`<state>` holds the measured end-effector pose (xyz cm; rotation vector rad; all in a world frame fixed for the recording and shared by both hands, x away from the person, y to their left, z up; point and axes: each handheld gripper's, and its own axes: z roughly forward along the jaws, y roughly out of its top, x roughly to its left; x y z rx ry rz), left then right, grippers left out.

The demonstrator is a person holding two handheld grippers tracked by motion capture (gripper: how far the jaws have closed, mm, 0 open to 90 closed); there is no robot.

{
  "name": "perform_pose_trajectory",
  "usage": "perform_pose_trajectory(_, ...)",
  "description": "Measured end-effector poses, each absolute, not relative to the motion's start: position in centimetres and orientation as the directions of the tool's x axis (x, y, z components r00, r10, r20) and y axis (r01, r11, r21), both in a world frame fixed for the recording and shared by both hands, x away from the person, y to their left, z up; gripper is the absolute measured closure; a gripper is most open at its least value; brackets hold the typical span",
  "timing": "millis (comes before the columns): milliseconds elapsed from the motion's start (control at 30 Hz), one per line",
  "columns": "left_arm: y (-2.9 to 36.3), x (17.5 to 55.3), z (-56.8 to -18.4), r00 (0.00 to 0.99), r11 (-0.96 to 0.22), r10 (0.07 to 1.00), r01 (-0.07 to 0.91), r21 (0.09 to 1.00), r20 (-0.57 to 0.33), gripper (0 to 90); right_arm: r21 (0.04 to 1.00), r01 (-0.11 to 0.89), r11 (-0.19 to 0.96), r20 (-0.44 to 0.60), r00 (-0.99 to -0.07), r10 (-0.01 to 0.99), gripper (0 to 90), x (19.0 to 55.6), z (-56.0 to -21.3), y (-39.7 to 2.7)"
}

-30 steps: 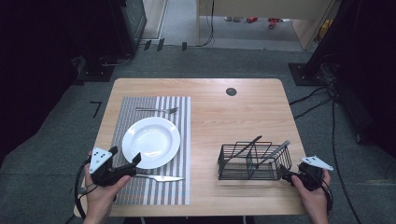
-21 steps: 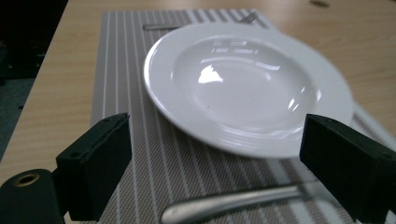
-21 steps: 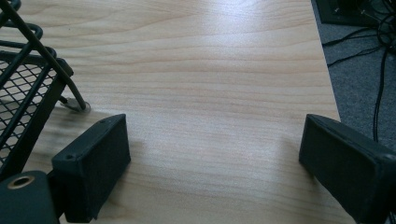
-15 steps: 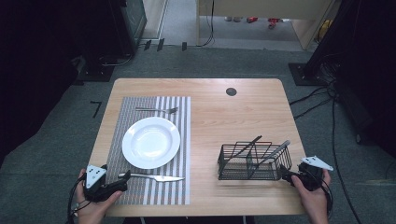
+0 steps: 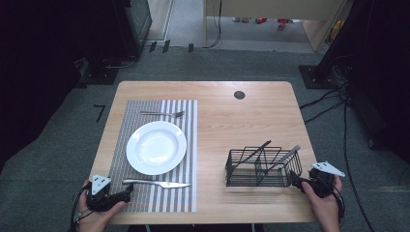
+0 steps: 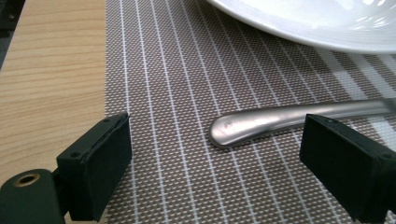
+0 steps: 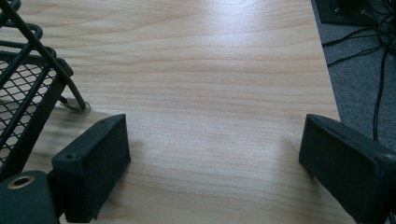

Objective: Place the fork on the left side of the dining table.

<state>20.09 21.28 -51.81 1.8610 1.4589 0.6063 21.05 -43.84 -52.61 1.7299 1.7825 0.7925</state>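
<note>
A white plate (image 5: 156,147) sits on a striped placemat (image 5: 145,203). A fork (image 5: 162,114) lies beyond the plate and a table knife (image 5: 157,183) lies in front of it. My left gripper (image 5: 125,195) rests at the table's near left corner, open, just left of the knife's handle. In the left gripper view the rounded handle end (image 6: 261,123) lies on the placemat (image 6: 163,70) between the spread jaws of the left gripper (image 6: 219,140), untouched, with the plate's rim (image 6: 317,28) beyond. My right gripper (image 5: 294,180) is open and empty beside the wire basket (image 5: 263,166).
The black wire basket (image 7: 23,93) holds a dark utensil (image 5: 256,150) and a silver one (image 5: 286,154), both leaning. The table's right edge (image 7: 327,79) drops to grey carpet with cables. A round black grommet (image 5: 239,94) sits near the far edge.
My left gripper has drawn back from the plate's near rim toward the near left corner. The knife stays on the mat. The right gripper has not moved.
</note>
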Motion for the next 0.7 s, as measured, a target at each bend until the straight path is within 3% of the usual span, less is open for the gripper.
perform_pose_trajectory(167,20.87,20.09,-52.06,0.271,-0.183,0.963,0.644,0.743,0.002,9.7,0.725,0.689,0.010,0.027,-0.042,0.999,8.2,21.04,-52.61,-43.84)
perform_pose_trajectory(700,20.86,19.96,-52.21,0.263,-0.174,0.965,0.636,0.752,0.000,9.3,0.725,0.689,0.009,0.027,-0.042,0.999,8.2,21.04,-52.61,-43.85)
